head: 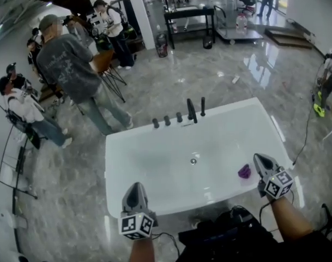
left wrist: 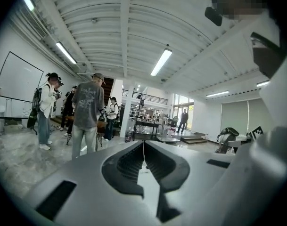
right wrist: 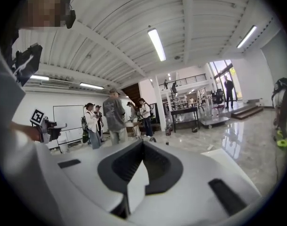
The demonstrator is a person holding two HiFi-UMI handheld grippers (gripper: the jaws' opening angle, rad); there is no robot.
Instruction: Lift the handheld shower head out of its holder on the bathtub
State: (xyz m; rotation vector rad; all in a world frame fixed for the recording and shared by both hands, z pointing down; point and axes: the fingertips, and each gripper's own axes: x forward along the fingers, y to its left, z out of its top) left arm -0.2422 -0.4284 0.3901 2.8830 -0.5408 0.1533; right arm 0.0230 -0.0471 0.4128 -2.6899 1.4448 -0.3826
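Note:
The white bathtub (head: 118, 146) fills the middle of the head view. On its far rim stands a row of black fittings: small knobs (head: 167, 120), a spout (head: 192, 111) and, at the right end, the slim upright handheld shower head (head: 203, 106) in its holder. My left gripper (head: 136, 186) is over the near rim at the left, shut and holding nothing. My right gripper (head: 259, 159) hangs over the tub's near right corner, also shut and holding nothing. Both are far from the shower head. In the gripper views the left gripper (left wrist: 143, 146) and right gripper (right wrist: 142, 143) point level across the room.
A small purple object (head: 244, 171) lies in the tub near the right gripper, and a drain (head: 193, 161) sits mid-floor. Several people (head: 67, 64) stand at the left on the glossy marble floor. A black table (head: 190, 14) stands far back. Cables (head: 310, 121) trail at the right.

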